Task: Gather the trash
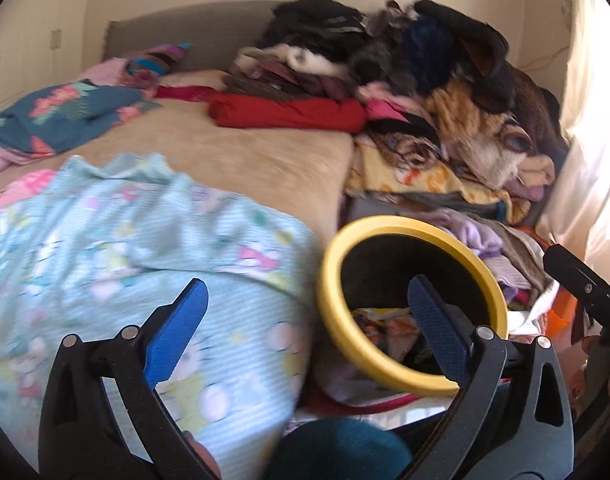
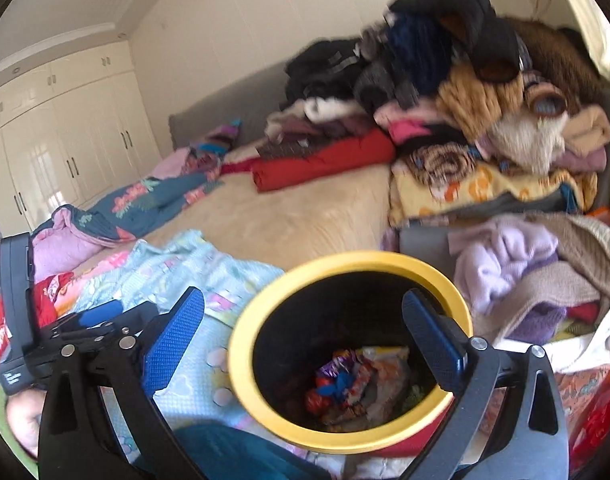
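We hold both grippers above a cluttered bed [image 2: 289, 220], and neither has anything between its blue pads. Our left gripper [image 1: 305, 336] has its fingers spread wide, one pad over the pale blue patterned blanket [image 1: 145, 248] at about nine o'clock and the other in front of the bin's opening. Our right gripper [image 2: 305, 344] is spread just as wide, its fingers either side of the bin's mouth without touching the rim. The bin [image 2: 261, 320] is black inside with a yellow rim and stands at the bed's edge, at about six o'clock in the right wrist view and four o'clock in the left. The trash [image 2: 353, 384], crumpled wrappers in red, purple, blue and white, lies at the bottom of the bin. A red folded cloth [image 2: 325, 164] lies on the bed at twelve o'clock, and a tall heap of clothes [image 2: 465, 92] rises at about one o'clock. White wardrobe doors [image 2: 65, 148] stand at ten o'clock in the right wrist view.
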Demonstrator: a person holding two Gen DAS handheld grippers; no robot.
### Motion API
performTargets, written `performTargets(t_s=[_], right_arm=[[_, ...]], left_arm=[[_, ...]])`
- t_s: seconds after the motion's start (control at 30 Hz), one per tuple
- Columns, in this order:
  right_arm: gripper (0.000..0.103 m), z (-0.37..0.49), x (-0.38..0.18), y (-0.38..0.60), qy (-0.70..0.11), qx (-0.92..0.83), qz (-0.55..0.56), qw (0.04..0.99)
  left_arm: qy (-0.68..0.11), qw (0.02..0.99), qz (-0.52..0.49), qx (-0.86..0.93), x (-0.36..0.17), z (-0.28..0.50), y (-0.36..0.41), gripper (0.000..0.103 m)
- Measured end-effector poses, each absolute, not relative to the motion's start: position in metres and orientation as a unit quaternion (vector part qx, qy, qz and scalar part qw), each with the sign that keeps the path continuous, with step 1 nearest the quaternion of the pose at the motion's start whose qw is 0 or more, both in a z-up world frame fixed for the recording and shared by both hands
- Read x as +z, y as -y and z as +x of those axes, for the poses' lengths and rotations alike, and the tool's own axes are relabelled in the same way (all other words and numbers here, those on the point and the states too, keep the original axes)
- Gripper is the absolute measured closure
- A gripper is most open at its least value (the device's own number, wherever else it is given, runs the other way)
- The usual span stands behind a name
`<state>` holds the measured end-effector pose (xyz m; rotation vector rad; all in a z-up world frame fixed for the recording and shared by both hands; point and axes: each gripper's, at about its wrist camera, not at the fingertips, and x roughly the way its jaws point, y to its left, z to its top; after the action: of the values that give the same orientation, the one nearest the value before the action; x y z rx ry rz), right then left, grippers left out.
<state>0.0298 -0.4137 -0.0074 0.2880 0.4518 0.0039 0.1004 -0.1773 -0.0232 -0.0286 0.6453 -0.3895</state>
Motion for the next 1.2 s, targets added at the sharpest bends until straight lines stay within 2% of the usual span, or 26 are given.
performTargets(t_s=[0.47,1.2], right_arm=[[0.006,-0.017,0.0,0.33,-0.101,0.015,0.073,0.992],[0.006,-0.023,-0.009,0.32,-0.095,0.002,0.059,0.994]], left_arm=[[-0.243,0.964,-0.025,-0.108,-0.009,0.027,0.086,0.011],[-0.211,0.971,-0.017,-0.113,-0.007,0.011,0.087,0.011]])
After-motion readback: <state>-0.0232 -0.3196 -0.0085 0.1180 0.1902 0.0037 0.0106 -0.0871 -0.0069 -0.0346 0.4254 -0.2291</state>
